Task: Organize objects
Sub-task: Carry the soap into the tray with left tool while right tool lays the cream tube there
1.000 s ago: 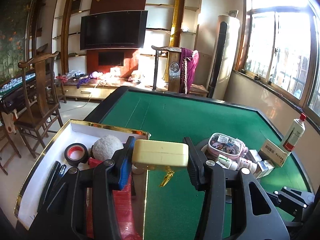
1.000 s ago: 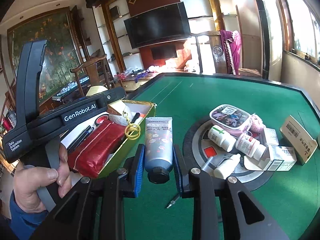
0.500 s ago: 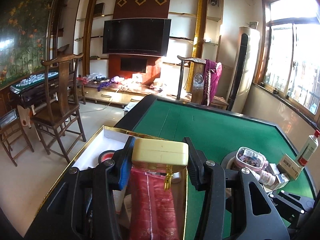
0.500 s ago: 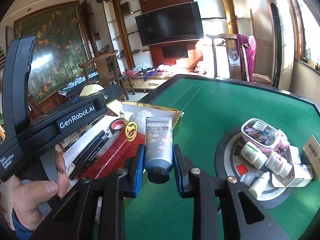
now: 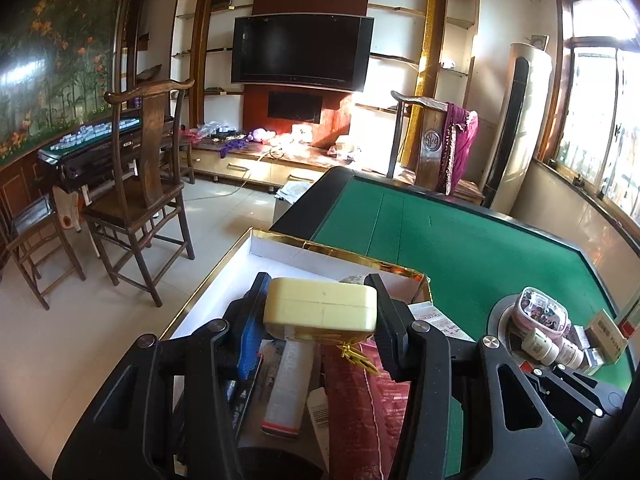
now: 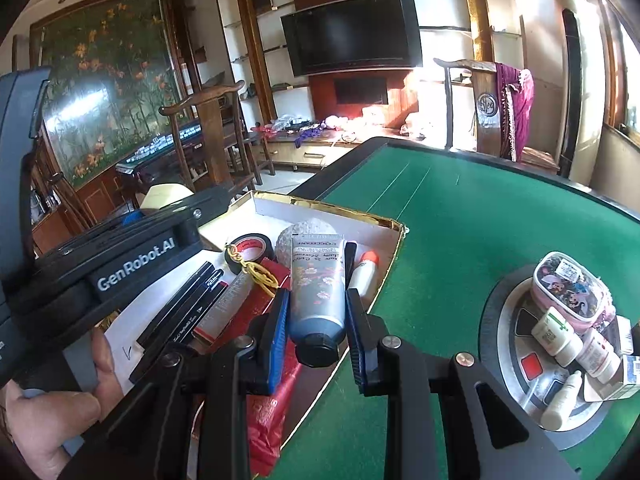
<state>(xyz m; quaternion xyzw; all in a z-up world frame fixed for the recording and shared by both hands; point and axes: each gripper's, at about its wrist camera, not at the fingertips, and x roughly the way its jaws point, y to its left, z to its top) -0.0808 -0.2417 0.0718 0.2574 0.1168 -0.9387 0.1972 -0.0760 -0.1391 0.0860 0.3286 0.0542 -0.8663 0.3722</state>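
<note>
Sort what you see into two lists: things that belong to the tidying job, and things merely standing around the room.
Job: cream case in left gripper; hand-cream tube in right gripper; gold-edged box; small bottles.

Around: television, wooden chair, purple cloth.

The green desk (image 6: 460,216) carries a gold-rimmed box (image 6: 344,209) at its left edge and, well apart on the right, a round panel (image 6: 504,320) heaped with bottles (image 6: 558,332) and a pink case (image 6: 572,290).
</note>
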